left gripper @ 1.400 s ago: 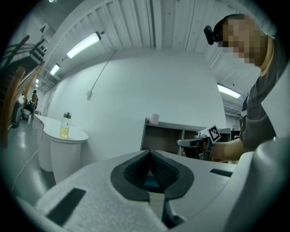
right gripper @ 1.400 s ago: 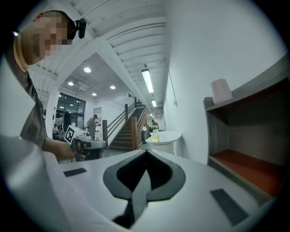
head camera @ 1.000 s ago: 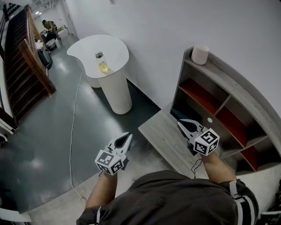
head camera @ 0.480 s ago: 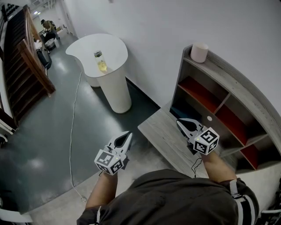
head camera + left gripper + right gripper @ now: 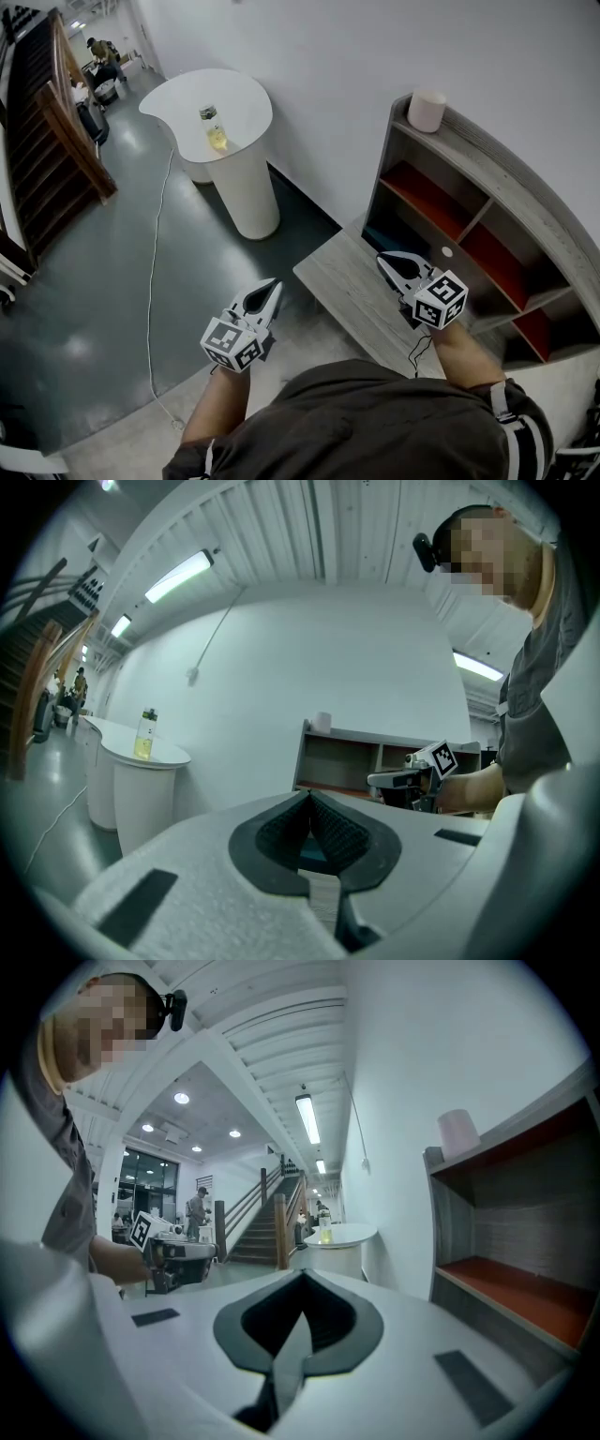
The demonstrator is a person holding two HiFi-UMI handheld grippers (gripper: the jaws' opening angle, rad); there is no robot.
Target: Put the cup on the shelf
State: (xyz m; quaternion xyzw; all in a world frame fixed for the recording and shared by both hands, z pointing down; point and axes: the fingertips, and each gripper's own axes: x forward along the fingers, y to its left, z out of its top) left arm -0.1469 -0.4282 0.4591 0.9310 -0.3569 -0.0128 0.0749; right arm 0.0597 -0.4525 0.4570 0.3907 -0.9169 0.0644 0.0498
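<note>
A pale cup (image 5: 427,111) stands upright on the top board of the grey wooden shelf (image 5: 506,178), at its left end. The cup (image 5: 322,722) also shows small in the left gripper view, and the cup (image 5: 458,1132) stands high on the right in the right gripper view. My right gripper (image 5: 382,260) hovers over the low grey bench (image 5: 342,286) in front of the shelf, shut and empty. My left gripper (image 5: 274,286) hangs over the floor left of the bench, shut with nothing between its jaws.
A white rounded table (image 5: 239,98) with a bottle of yellow liquid (image 5: 216,131) stands to the left by the wall. A white cable (image 5: 153,253) runs across the dark floor. A wooden staircase (image 5: 47,122) rises at the far left. The shelf compartments have red floors (image 5: 422,202).
</note>
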